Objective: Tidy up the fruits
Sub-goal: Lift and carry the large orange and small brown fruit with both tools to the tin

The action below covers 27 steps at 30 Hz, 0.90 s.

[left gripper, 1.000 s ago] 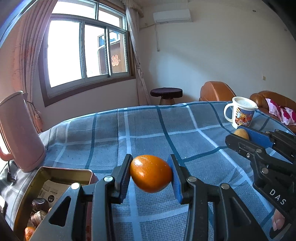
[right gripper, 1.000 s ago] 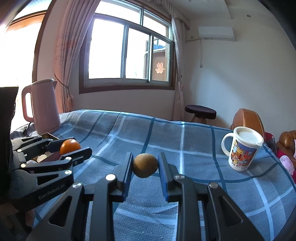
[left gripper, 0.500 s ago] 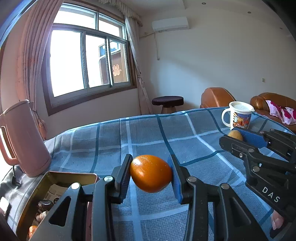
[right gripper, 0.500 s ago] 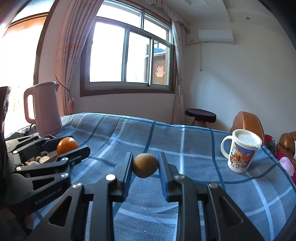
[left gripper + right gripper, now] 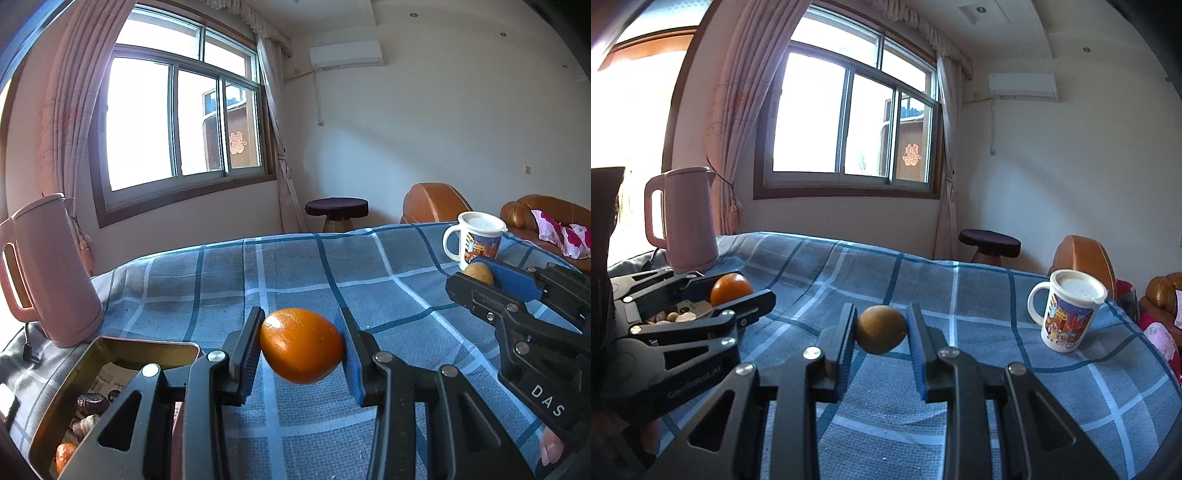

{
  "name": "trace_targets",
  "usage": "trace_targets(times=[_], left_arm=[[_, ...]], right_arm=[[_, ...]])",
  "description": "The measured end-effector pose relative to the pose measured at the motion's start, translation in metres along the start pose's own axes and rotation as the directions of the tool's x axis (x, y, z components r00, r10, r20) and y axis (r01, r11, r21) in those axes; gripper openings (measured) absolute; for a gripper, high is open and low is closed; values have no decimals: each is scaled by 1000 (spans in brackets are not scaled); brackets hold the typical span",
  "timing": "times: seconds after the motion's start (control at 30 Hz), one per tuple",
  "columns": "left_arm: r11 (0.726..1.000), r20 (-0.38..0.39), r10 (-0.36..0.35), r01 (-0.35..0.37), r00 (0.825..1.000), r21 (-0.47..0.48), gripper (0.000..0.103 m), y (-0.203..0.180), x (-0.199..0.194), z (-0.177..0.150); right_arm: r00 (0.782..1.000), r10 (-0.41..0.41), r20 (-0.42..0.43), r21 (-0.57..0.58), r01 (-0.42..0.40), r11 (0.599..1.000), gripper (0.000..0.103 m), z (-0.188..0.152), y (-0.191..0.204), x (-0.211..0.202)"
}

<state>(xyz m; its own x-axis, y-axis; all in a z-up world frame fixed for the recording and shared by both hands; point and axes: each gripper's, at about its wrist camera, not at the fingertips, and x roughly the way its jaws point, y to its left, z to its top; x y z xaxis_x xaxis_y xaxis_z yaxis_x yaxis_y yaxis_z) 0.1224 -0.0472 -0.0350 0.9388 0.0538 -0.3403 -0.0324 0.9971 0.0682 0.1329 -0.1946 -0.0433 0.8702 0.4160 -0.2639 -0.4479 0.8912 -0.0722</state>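
The glossy orange oval fruit (image 5: 301, 345) is clamped between the blue-padded fingers of the left gripper (image 5: 301, 347), held in the air just right of the open gold-coloured metal tin (image 5: 110, 350) and above its rim level. The small brown round fruit (image 5: 882, 329) is pinched in the right gripper (image 5: 882, 330), well to the right of the tin and also clear of the blue plaid cloth on the table (image 5: 960, 295).

The tin already holds a dark fruit, some pale pieces and another orange one, so it looks like the collecting place. To do this step well, the left gripper should swing over the tin's opening, go down inside the walls, and let go only when the orange fruit is low over a free patch, since an egg-shaped fruit dropped from height may bounce or roll out. The right gripper should wait away from the tin until there is room, then follow.

The pink plastic kettle (image 5: 51, 269) behind the tin and its cable leave little space on that side.
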Motion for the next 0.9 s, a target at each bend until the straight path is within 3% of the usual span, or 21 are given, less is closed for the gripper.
trace_targets(times=[0.9], left_arm=[[999, -7, 12, -12, 1000, -50, 41, 19, -11, -5]], right_arm=[[1000, 7, -6, -69, -7, 998, 29, 0, 25, -3]])
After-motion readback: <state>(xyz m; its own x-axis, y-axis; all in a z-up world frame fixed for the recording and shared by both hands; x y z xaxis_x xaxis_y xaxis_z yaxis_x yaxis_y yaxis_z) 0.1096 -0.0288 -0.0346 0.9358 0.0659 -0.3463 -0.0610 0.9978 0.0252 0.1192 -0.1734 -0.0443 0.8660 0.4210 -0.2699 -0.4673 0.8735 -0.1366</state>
